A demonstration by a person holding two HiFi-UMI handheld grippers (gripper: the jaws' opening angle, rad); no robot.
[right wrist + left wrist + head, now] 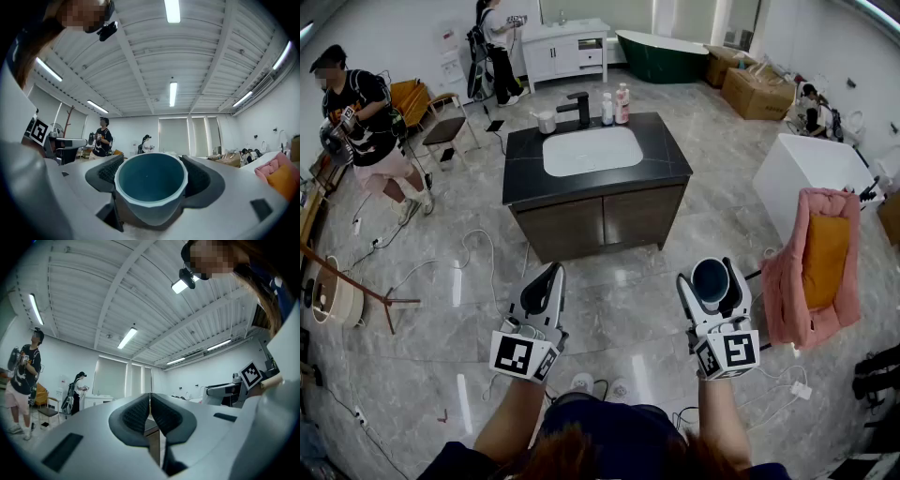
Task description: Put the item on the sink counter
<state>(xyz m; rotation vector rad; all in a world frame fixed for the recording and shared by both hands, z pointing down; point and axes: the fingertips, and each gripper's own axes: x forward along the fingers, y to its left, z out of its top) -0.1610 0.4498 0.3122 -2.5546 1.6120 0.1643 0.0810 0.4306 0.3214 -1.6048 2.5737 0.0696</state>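
Right claw point(711, 270), lower right, spread wide and clamped on blue cup point(711, 282); left claw point(551, 272), lower left, pressed shut, empty. Labels on bottles point(615, 105) on worktop point(661, 141) unreadably small.

A big strip-lit hall staged with bathroom fixtures: sink vanity point(600, 220), green bathtub point(661, 56), cardboard boxes point(757, 92).

Bright, even light from ceiling tubes point(173, 93); fisheye-warped edges; glossy floor point(456, 283) reflects glare.
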